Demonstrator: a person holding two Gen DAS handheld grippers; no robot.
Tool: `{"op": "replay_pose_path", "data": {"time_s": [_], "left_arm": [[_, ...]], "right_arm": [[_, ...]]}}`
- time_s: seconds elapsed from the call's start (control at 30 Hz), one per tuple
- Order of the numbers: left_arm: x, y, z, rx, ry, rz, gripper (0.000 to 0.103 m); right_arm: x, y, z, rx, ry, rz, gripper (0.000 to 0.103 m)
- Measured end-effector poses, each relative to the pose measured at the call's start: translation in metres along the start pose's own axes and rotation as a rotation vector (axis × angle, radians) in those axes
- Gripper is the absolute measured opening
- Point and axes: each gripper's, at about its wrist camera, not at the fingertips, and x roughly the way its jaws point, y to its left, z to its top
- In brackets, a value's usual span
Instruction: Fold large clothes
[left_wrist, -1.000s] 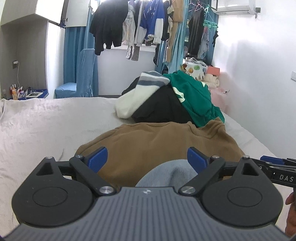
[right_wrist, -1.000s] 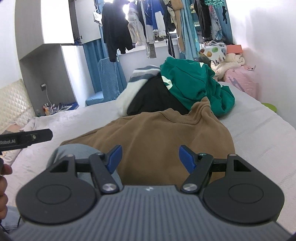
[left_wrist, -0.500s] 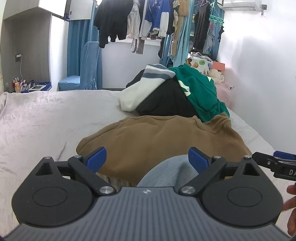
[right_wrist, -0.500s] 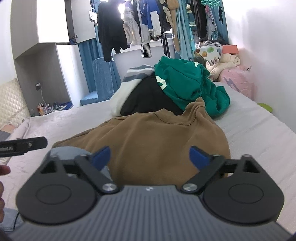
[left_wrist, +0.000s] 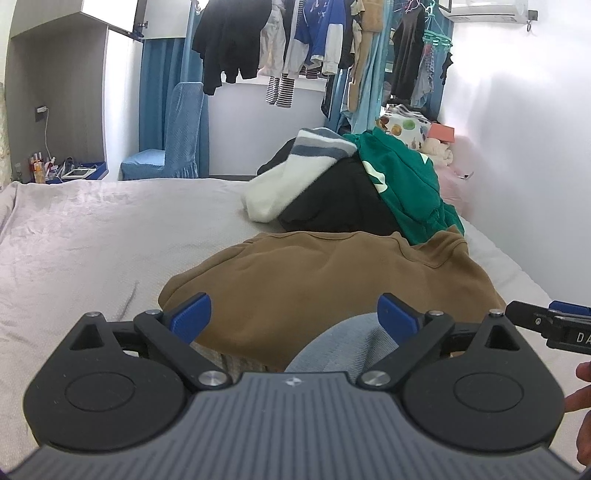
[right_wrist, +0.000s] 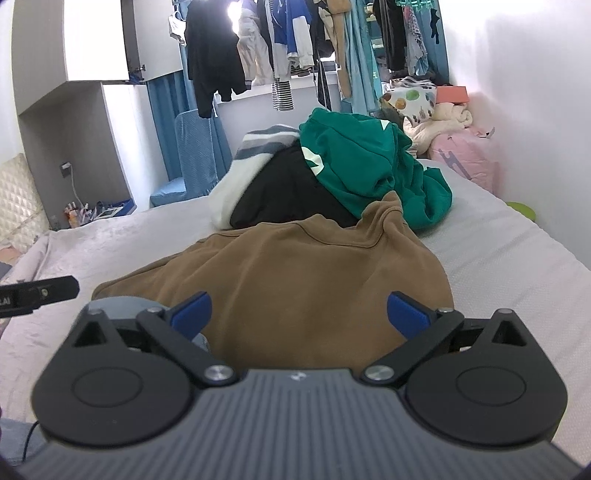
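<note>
A brown sweatshirt (left_wrist: 332, 280) lies spread on the bed, also in the right wrist view (right_wrist: 303, 280). A grey-blue garment (left_wrist: 340, 347) lies at its near edge, seen at the left in the right wrist view (right_wrist: 122, 306). My left gripper (left_wrist: 293, 317) is open and empty, just above the near hem. My right gripper (right_wrist: 299, 314) is open and empty over the sweatshirt's near right part. Each gripper's fingertip shows in the other's view.
A pile of clothes lies behind the sweatshirt: white-grey striped (left_wrist: 291, 173), black (left_wrist: 340, 206) and green (left_wrist: 406, 184). The bed sheet (left_wrist: 92, 240) stretches left. A white wall (right_wrist: 535, 110) is at the right. Hanging clothes (left_wrist: 295, 40) and a blue chair (left_wrist: 173, 140) stand at the back.
Both grippers have tilted slightly so the views sit higher and closer over the sweatshirt. The right gripper's jaws have opened wider. The clothes have not moved.
</note>
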Motion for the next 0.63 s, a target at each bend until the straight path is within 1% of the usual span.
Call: {"op": "replay_pose_path", "data": {"time_s": [0.17,0.63], "left_arm": [[0.0018,0.0023,0.0013,-0.012,-0.003,0.007,0.099],[0.0022,0.0013,0.0015,-0.002,0.000,-0.002,0.099]], "right_arm": [[0.0020,0.0024,-0.0001,-0.001,0.006,0.001,0.103],[0.0091,-0.0002,-0.0005,0.007,0.027,0.010,0.103]]}}
